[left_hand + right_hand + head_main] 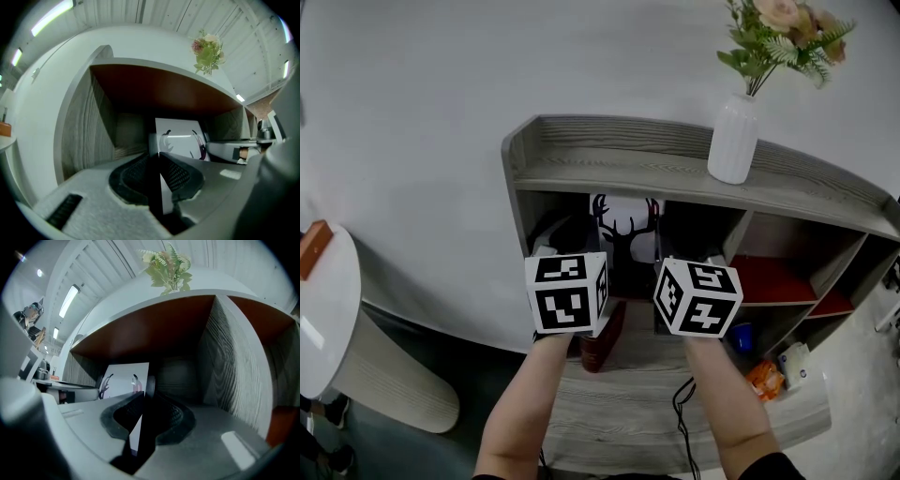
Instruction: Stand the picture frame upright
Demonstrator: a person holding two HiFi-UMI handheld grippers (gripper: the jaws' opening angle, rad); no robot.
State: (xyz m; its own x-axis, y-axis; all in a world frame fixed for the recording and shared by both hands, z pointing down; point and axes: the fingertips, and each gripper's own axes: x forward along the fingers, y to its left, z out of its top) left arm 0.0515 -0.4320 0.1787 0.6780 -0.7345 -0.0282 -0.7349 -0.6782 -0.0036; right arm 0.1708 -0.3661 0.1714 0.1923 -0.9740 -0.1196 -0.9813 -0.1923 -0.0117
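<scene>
Grey wooden shelf unit [628, 171], white wall [422, 112]

My left gripper [157, 174] and right gripper [143, 414] share one build: a pale grey, matt shell that broadens toward the camera, with two black pads [180, 176] of fine ribbed mesh set in dark scooped recesses. A dark oblong slot [65, 211] sits in the shell left of the left gripper's pads. Behind each gripper rides a white cube [569, 292] printed with black square markers. A thin black cable [678, 411] trails behind the right gripper, and a dark sleeve [767, 465] edges that forearm.
</scene>
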